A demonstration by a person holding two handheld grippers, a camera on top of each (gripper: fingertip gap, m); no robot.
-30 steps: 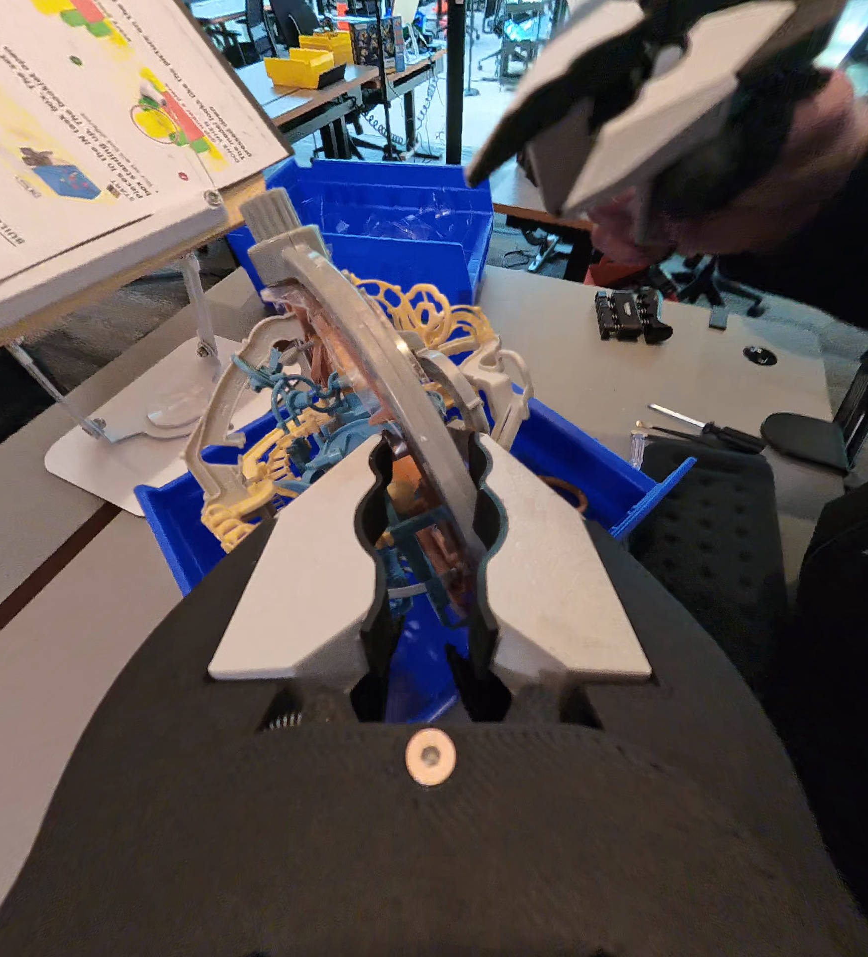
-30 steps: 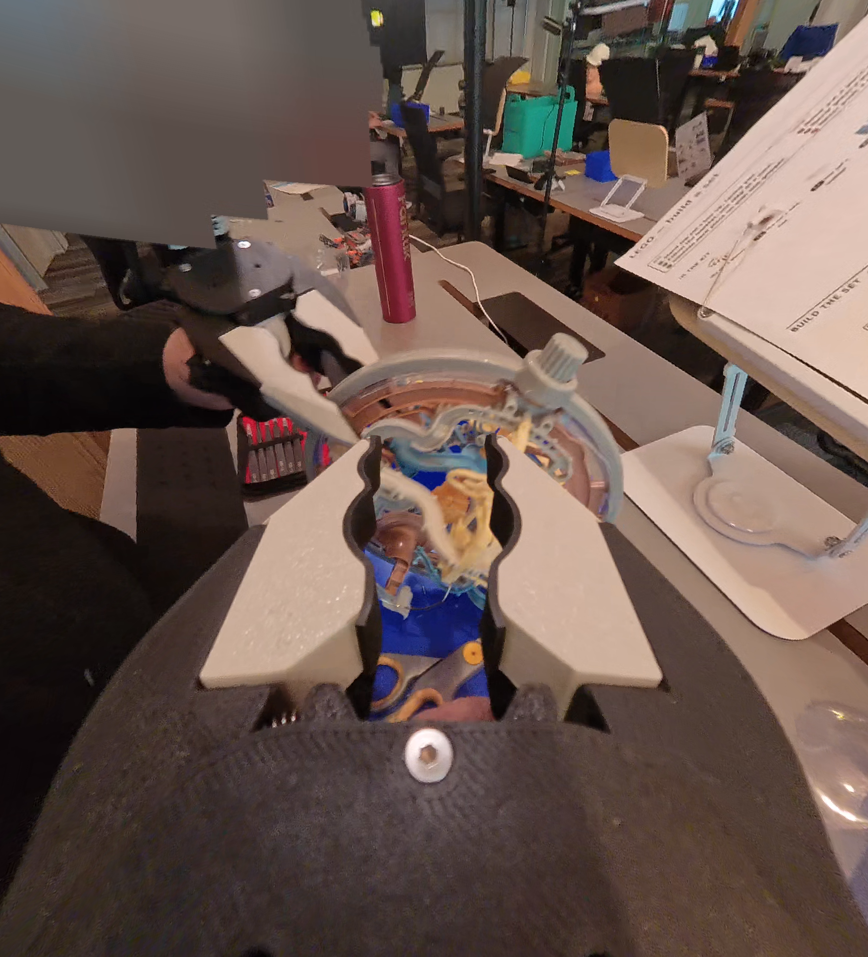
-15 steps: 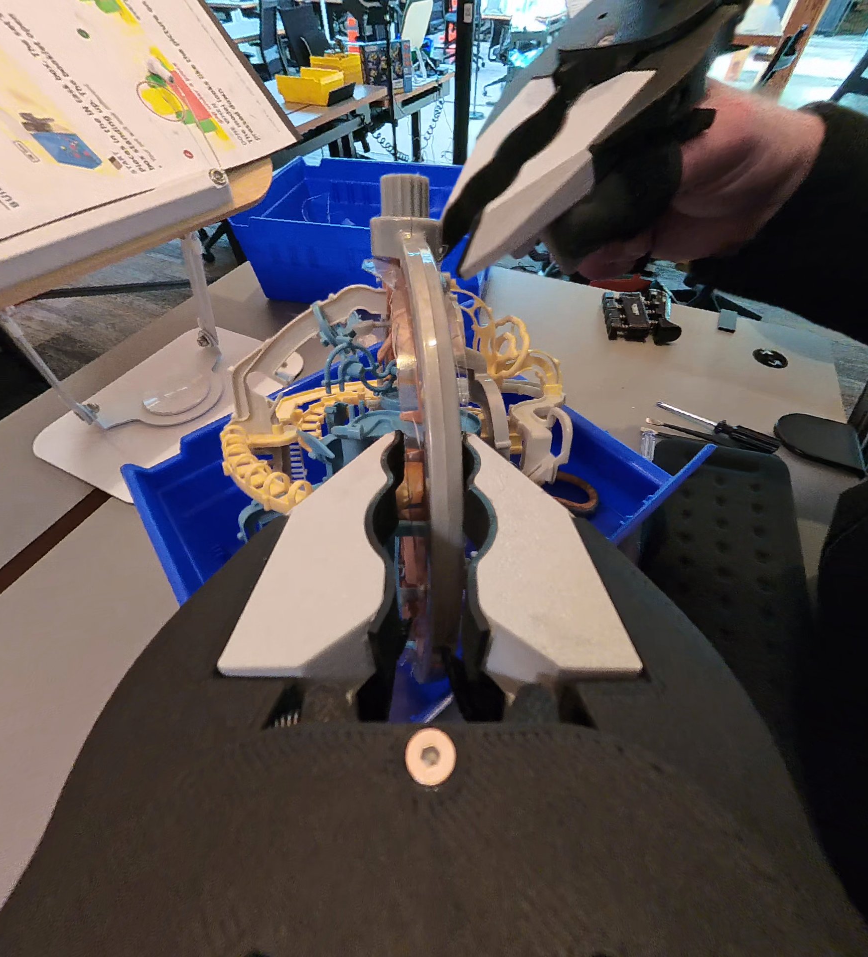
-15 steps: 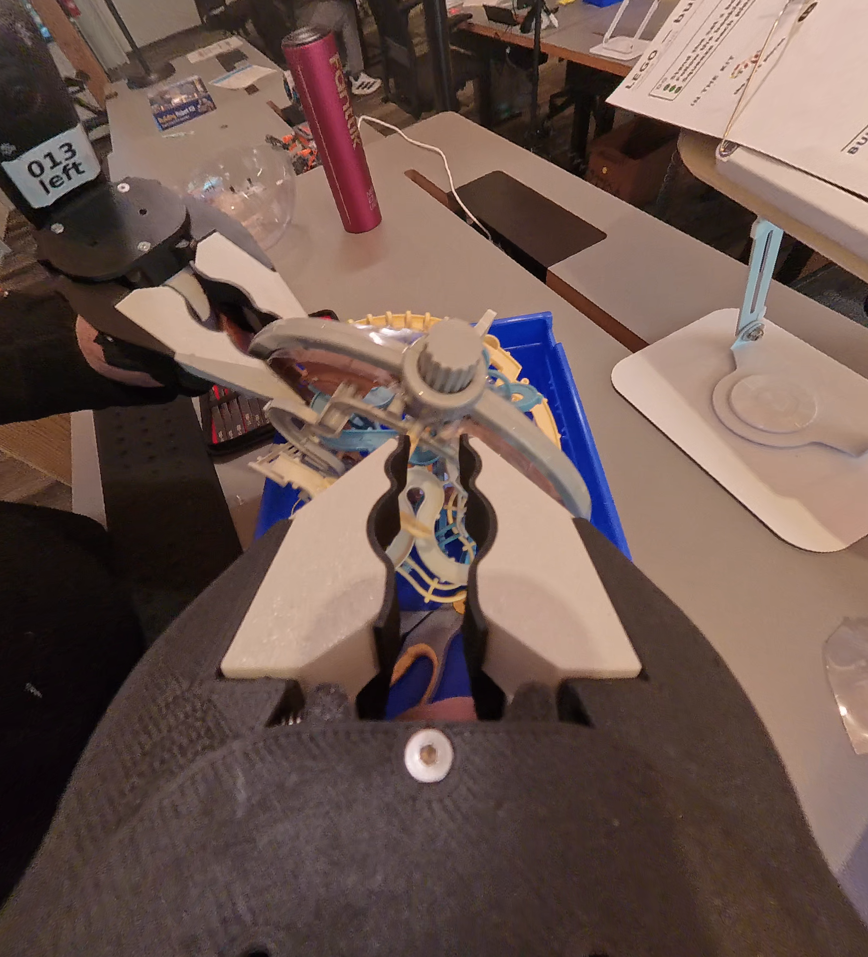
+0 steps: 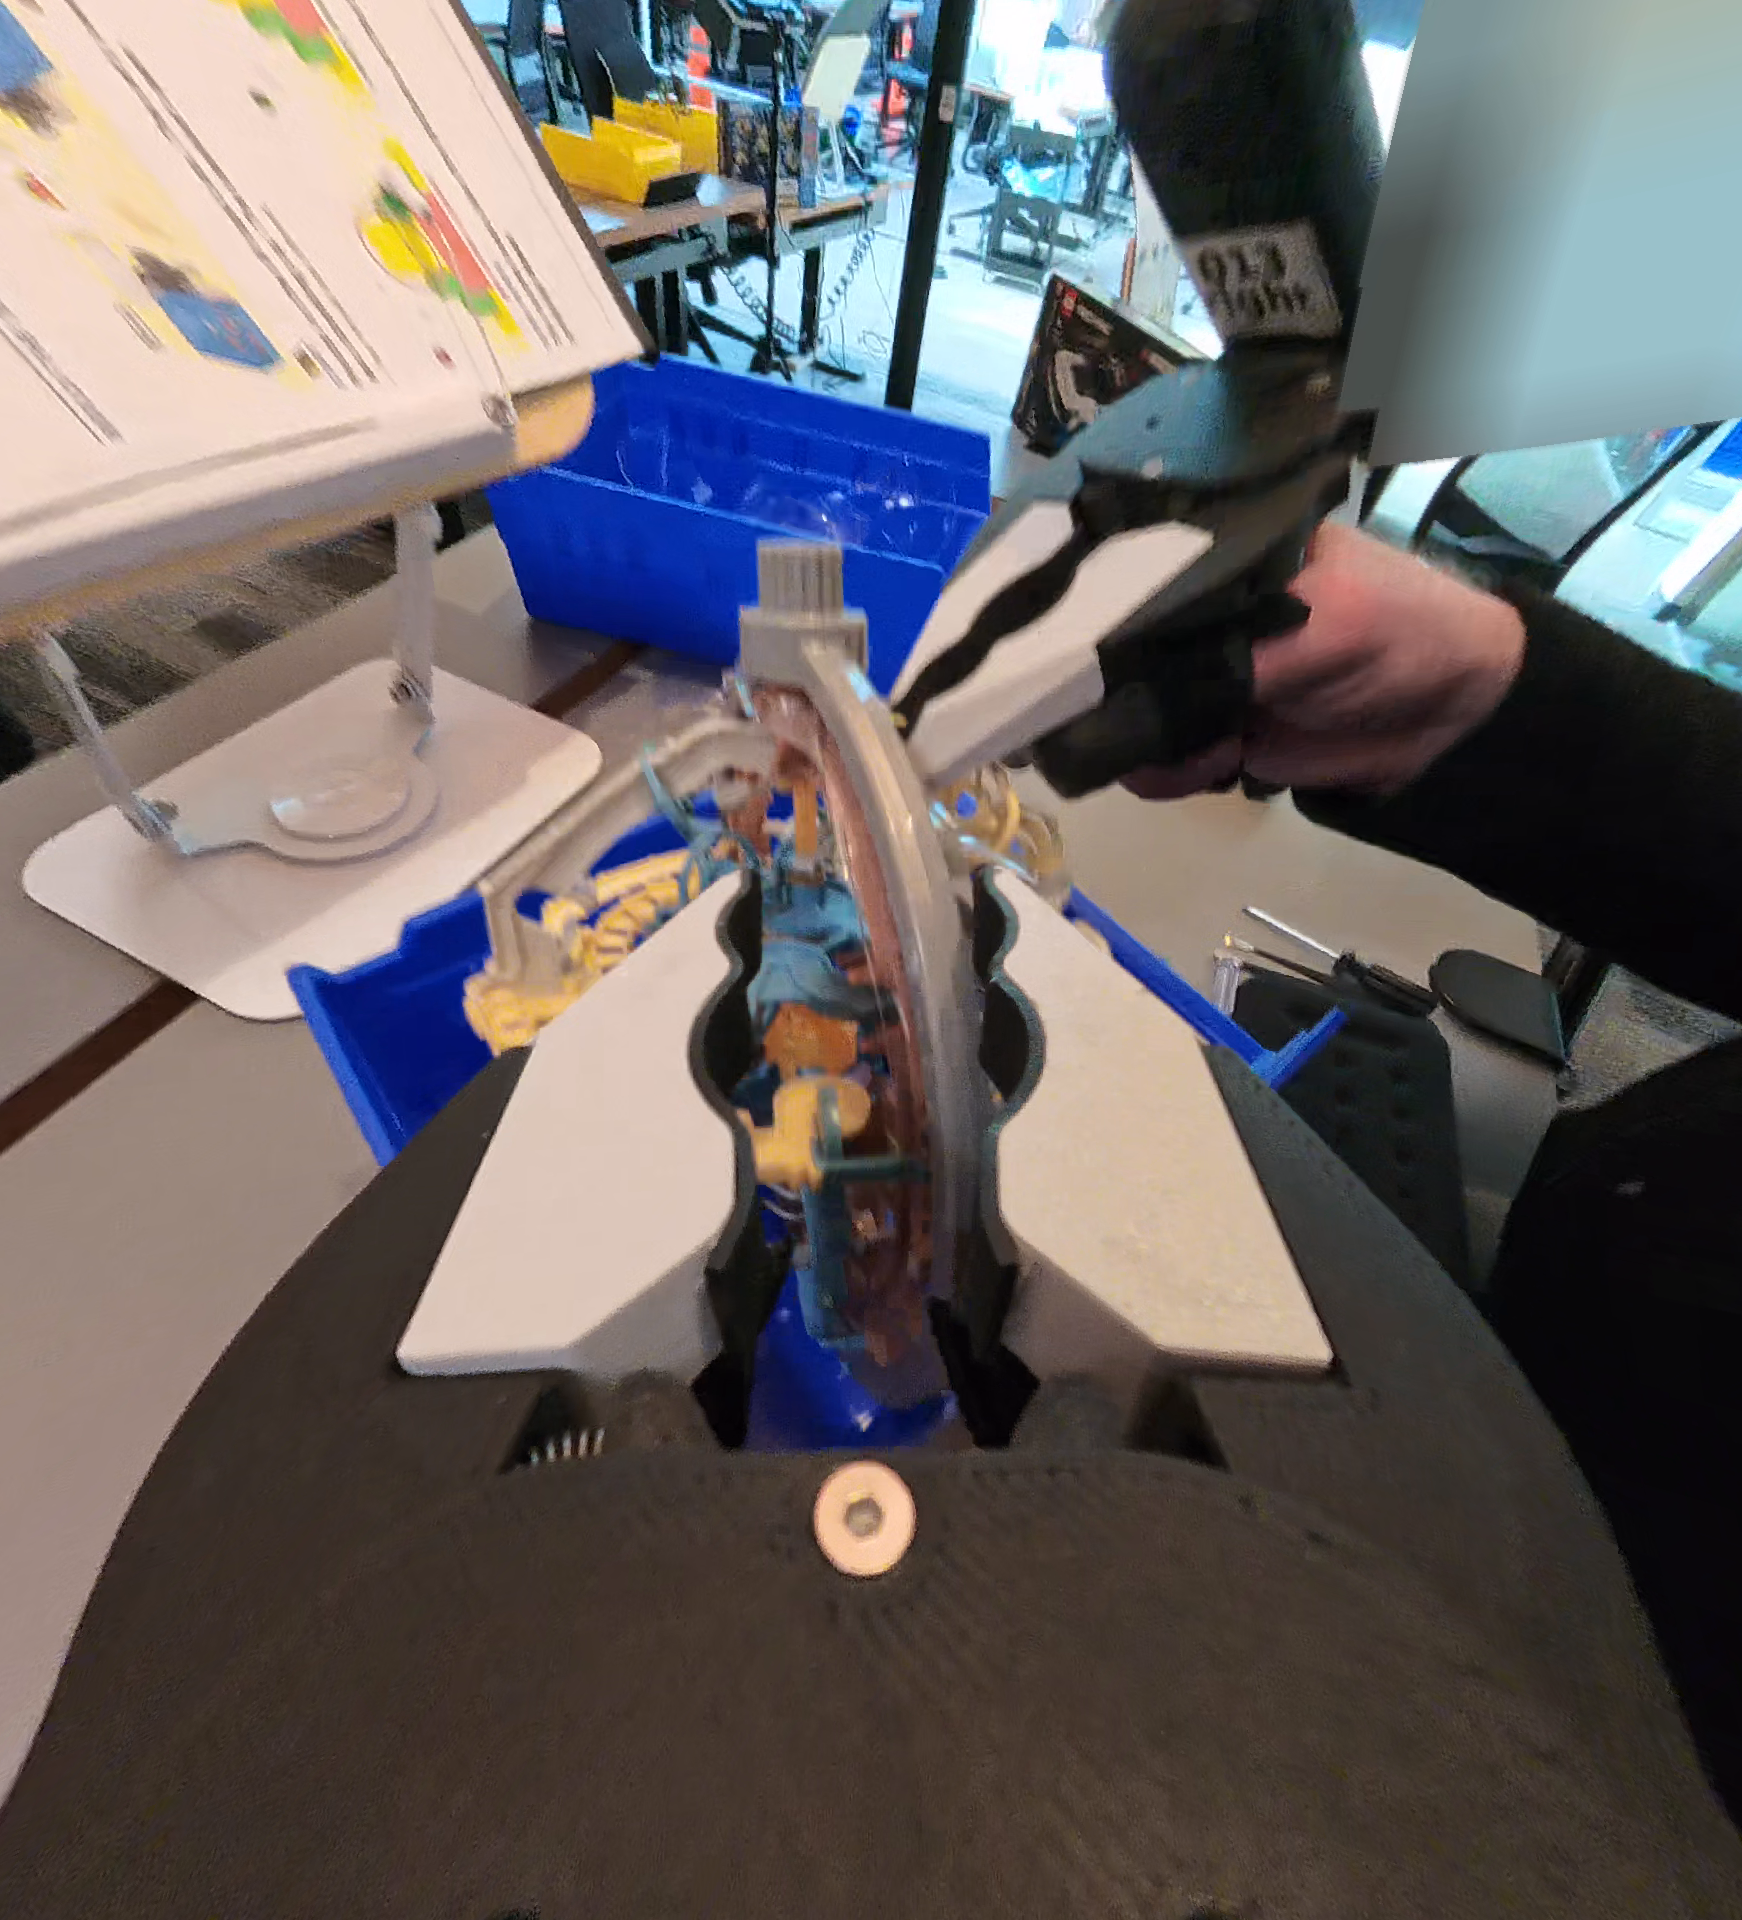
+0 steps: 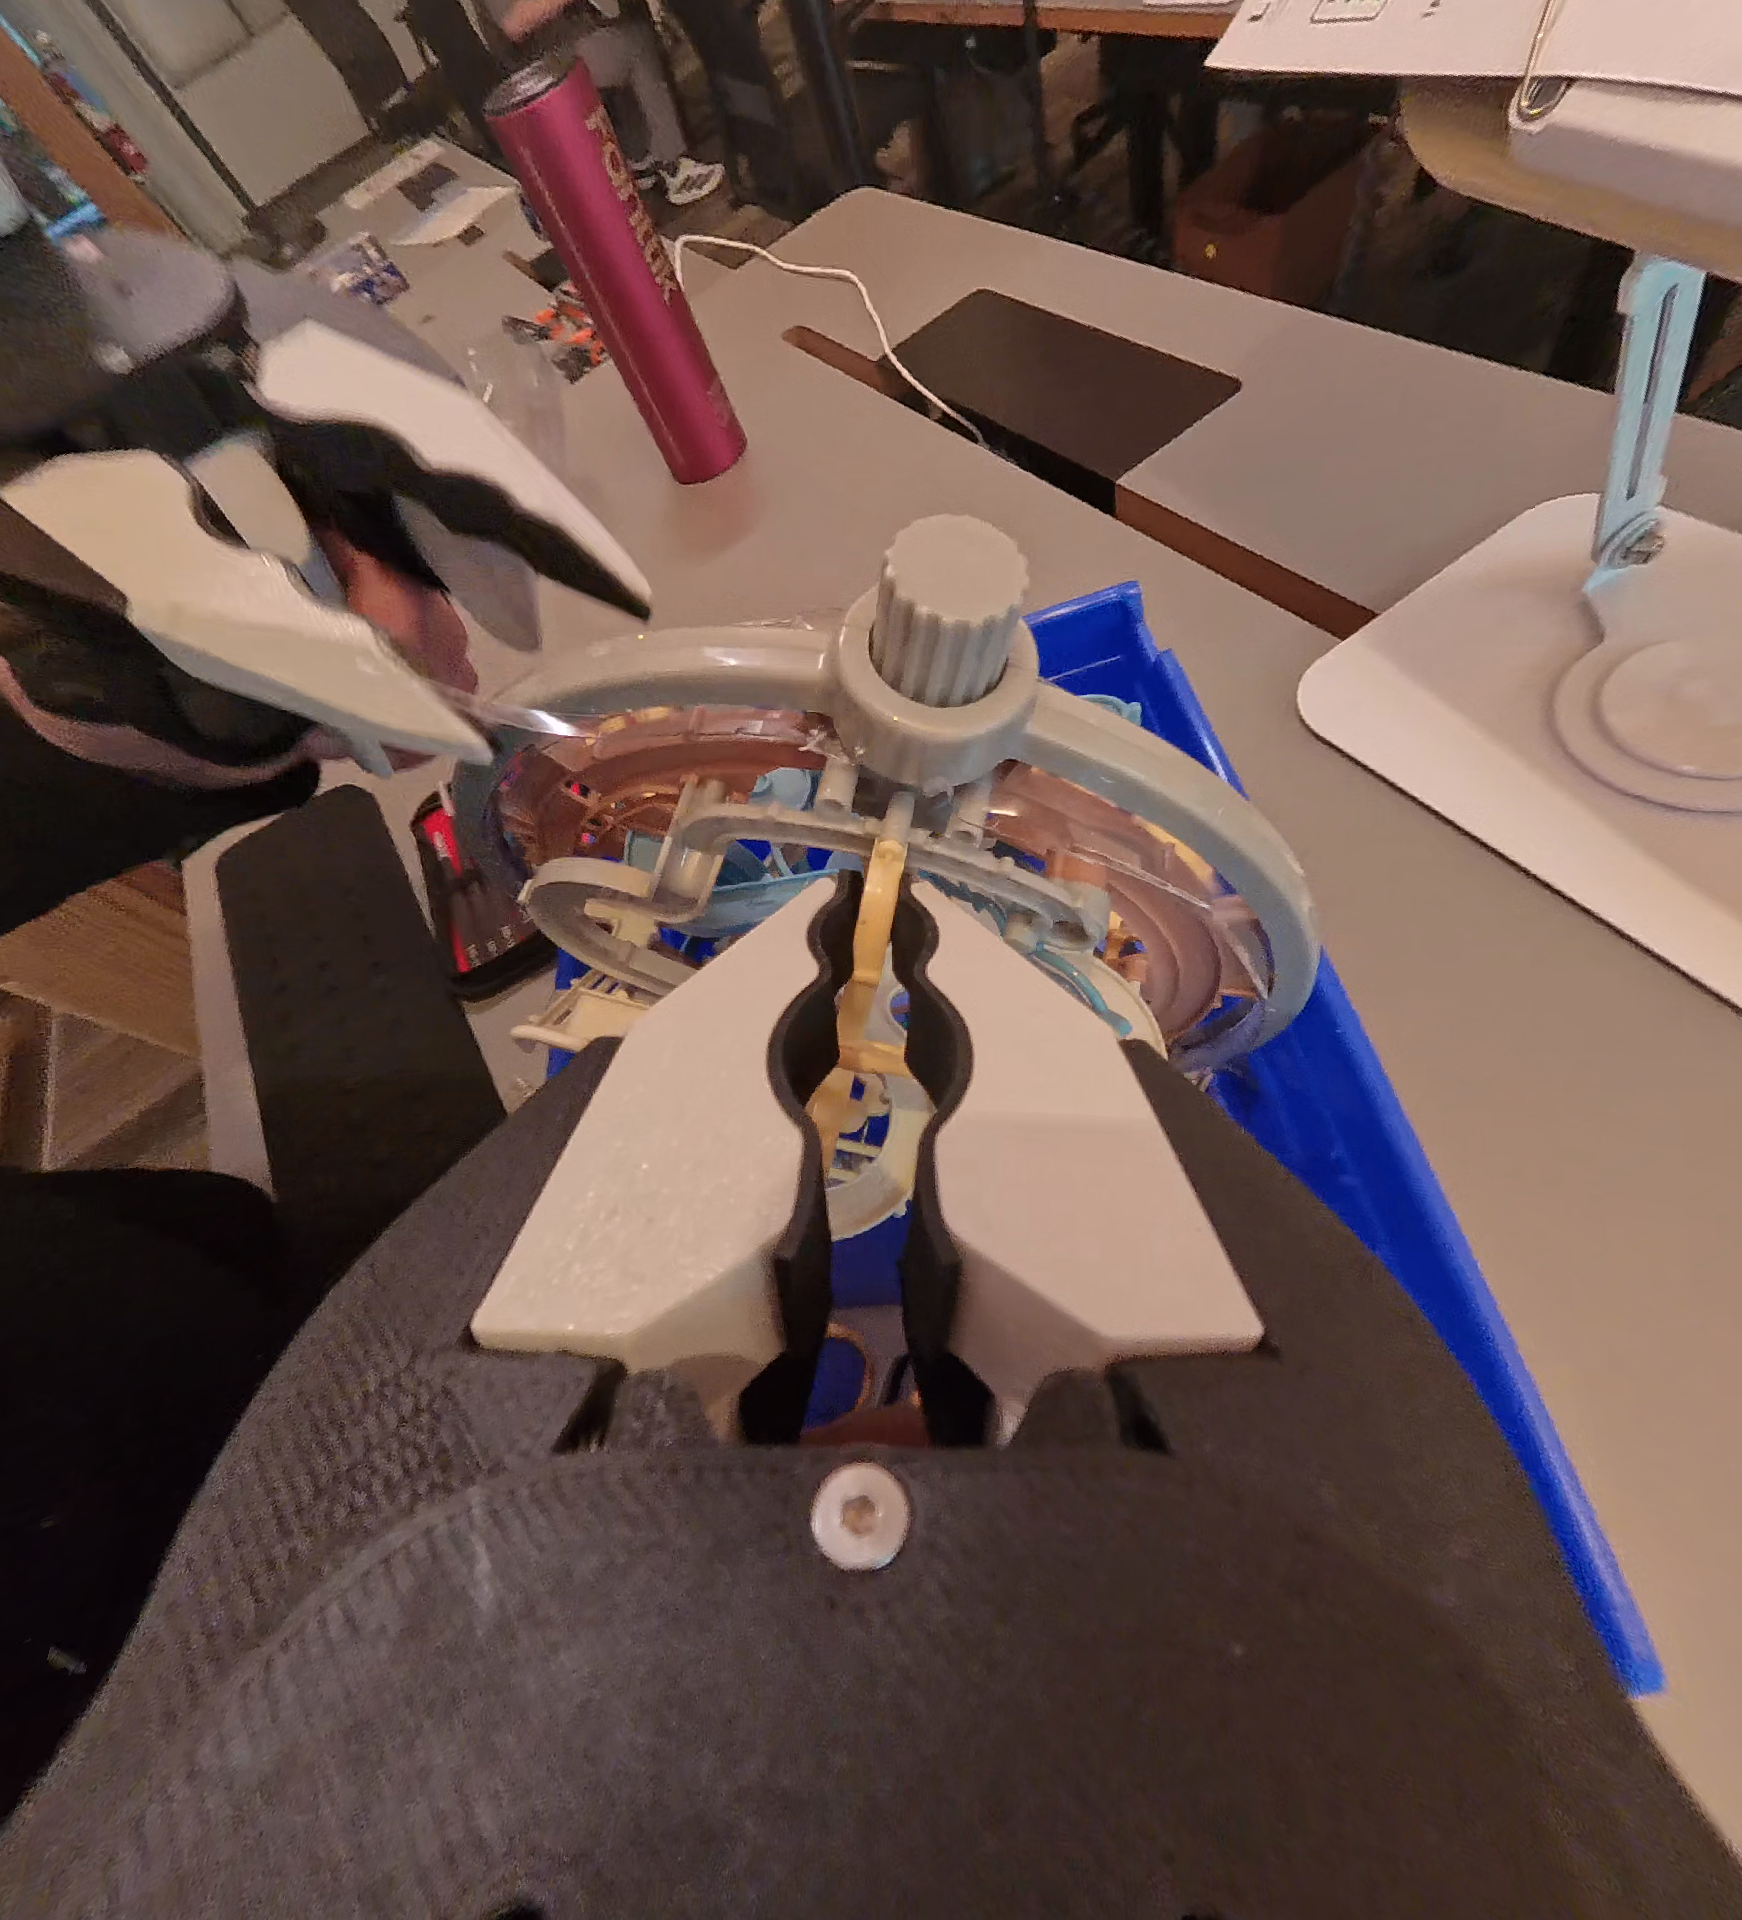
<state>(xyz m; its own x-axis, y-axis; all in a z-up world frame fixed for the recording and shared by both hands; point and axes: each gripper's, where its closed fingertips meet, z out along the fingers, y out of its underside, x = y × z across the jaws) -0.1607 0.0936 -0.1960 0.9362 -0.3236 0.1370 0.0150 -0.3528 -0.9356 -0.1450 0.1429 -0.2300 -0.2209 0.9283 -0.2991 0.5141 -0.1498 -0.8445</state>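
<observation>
A skeletal ball toy has a grey ring [image 5: 888,790] with a ribbed knob [image 6: 950,613] and yellow, blue and brown tracks inside. It hangs over a blue bin [image 6: 1366,1195]. My left gripper [image 5: 862,894] is open. The ring stands between its fingers, against the right finger [image 5: 1106,1122]. In the right wrist view the left gripper [image 6: 560,670] shows open, with one fingertip at the ring's edge. My right gripper [image 6: 872,904] is shut on a thin yellow track piece [image 6: 872,935] just under the knob. It also shows in the left wrist view [image 5: 924,727], beside the ring's top.
A tilted stand with an instruction sheet [image 5: 171,239] and a white base [image 5: 306,831] stands left of the bin [image 5: 379,1039]. A second blue bin [image 5: 742,520] stands behind. A magenta cylinder [image 6: 618,281], a black mat [image 6: 347,997], a red tool case [image 6: 472,914] and screwdrivers [image 5: 1314,956] lie around. The left gripper's tips are roughly 7 cm from the right gripper's.
My left gripper's jaws have opened off the grey ring. The toy has turned and tilted, so the knob faces the right wrist camera. My right gripper has come lower and stays shut on the yellow piece.
</observation>
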